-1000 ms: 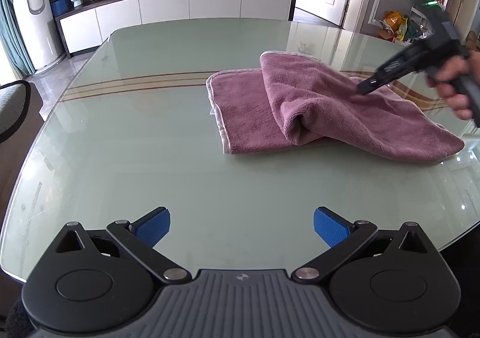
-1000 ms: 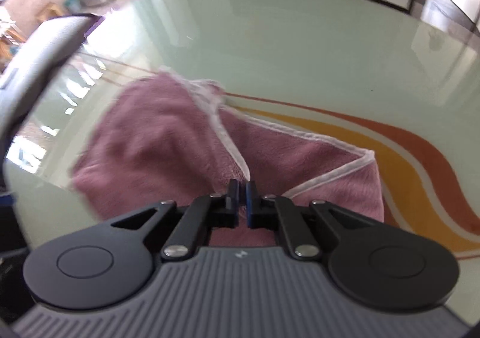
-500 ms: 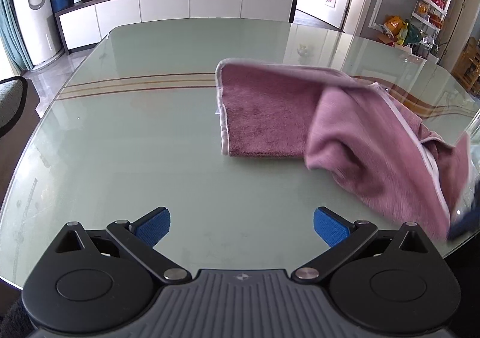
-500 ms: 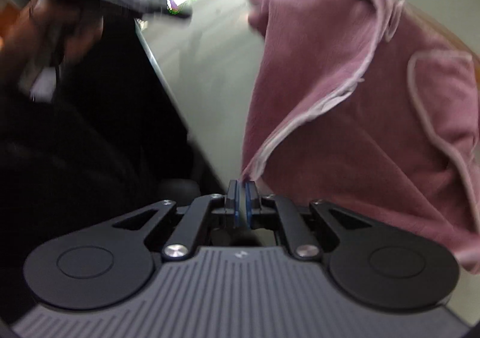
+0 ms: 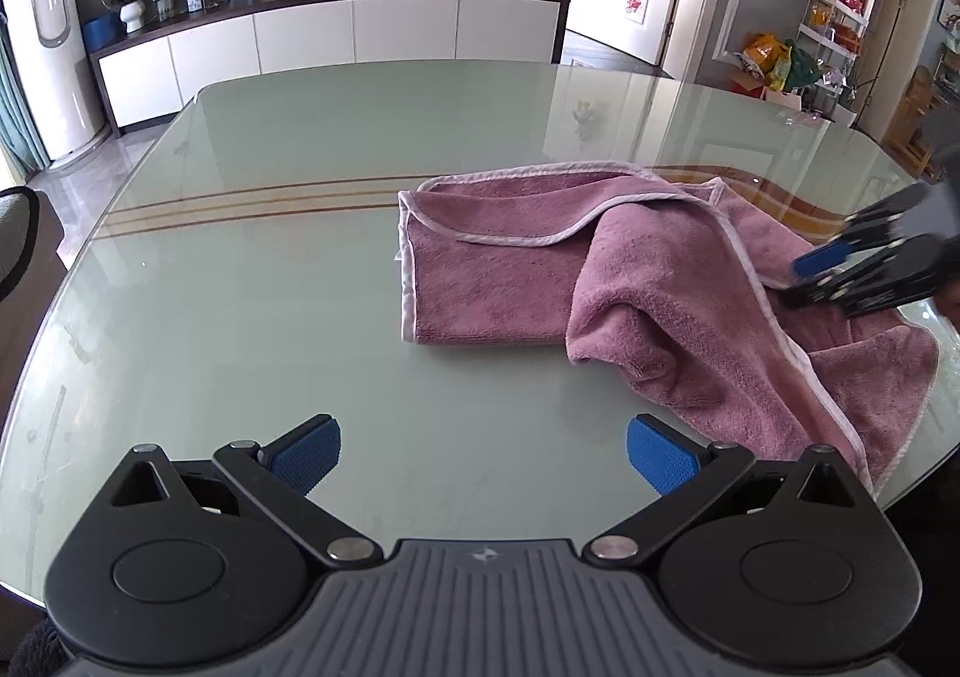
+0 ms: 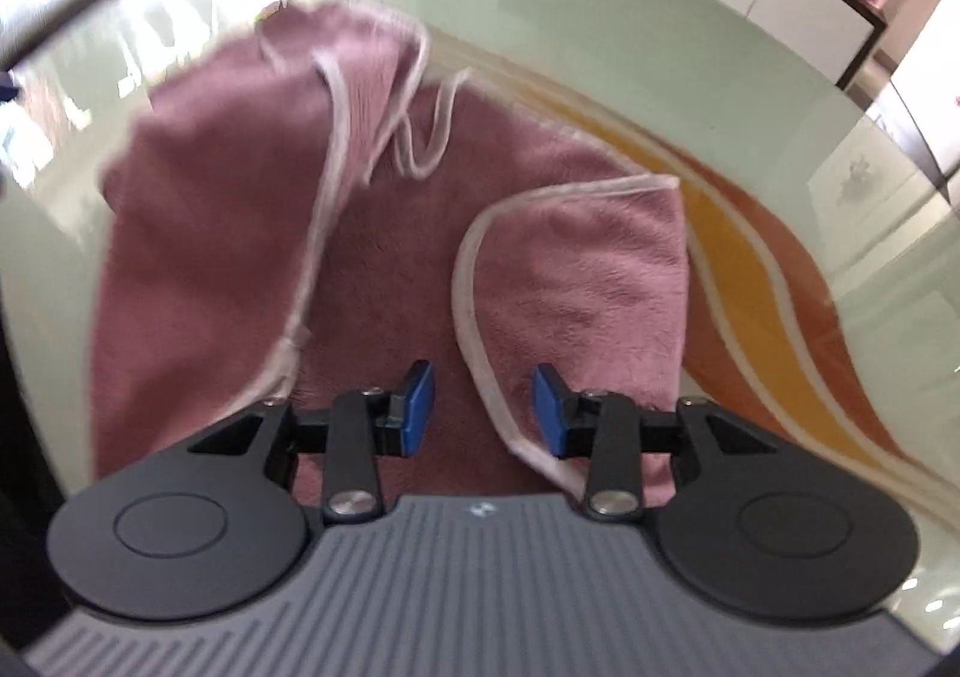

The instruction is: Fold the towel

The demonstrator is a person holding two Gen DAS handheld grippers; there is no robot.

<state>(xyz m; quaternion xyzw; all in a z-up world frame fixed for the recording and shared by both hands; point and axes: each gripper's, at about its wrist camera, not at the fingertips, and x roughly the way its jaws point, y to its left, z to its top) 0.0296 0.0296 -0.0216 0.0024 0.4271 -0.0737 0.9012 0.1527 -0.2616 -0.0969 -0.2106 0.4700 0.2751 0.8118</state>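
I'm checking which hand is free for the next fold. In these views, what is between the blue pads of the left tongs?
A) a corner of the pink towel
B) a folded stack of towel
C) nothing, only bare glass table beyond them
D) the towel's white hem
C: the left tongs stand wide open over the bare glass table, and the pink towel lies further off, clear of their pads.

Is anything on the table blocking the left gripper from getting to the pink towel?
Nothing visible. Only bare glass table lies between the open left gripper and the towel. The right gripper, jaws opening, is over the towel's far side, out of that path.
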